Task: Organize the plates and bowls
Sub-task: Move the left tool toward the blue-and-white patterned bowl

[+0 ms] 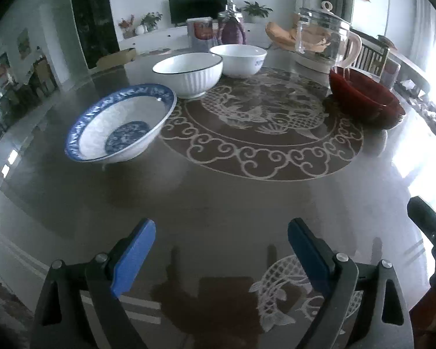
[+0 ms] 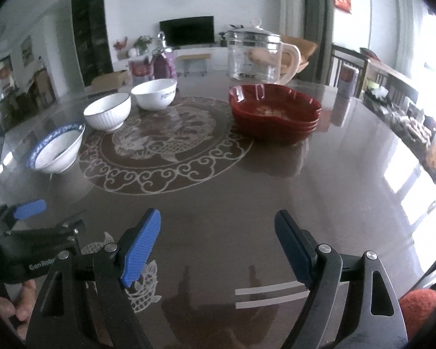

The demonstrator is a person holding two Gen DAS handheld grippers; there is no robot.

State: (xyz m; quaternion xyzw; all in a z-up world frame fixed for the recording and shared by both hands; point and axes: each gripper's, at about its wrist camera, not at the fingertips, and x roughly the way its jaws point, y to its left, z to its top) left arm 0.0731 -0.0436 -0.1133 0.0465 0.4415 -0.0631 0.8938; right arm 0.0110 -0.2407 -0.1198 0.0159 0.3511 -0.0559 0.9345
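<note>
Three glazed ceramic bowls in a diagonal row on the left of the tabletop: a wide, shallow blue-and-white patterned bowl (image 1: 122, 123) nearest, a white ribbed bowl with a thin dark rim (image 1: 190, 74) behind it, a plain white bowl with a small blue mark (image 1: 239, 59) farthest. Across the centre medallion, well apart from them, a stack of dark red scallop-edged plates (image 2: 274, 113), seemingly three, nested. All rigid, smooth and glossy, so probably slippery under rubber pads, moderately heavy and liable to chip if knocked together. Best taken by the rim, one finger inside and one outside the wall; flared lip of the patterned bowl the easiest bite, steeper ribbed wall offering some texture. Stack likely heavy and prone to sliding apart if pinched by a single edge. Underneath, a round dark glossy tabletop (image 1: 218, 197) with a pale scrollwork medallion and fish motifs, strongly reflective. Left gripper (image 1: 221, 253) and right gripper (image 2: 219, 245) both low over the near edge, blue ridged fingers (image 2: 142, 250) spread wide, nothing held. Beyond the crockery, a clear glass kettle with a pale handle (image 2: 257, 55) just behind the red stack, a purple bottle with a silvery top (image 2: 162, 64), and a dark television screen (image 2: 186, 30) against the far wall.
</note>
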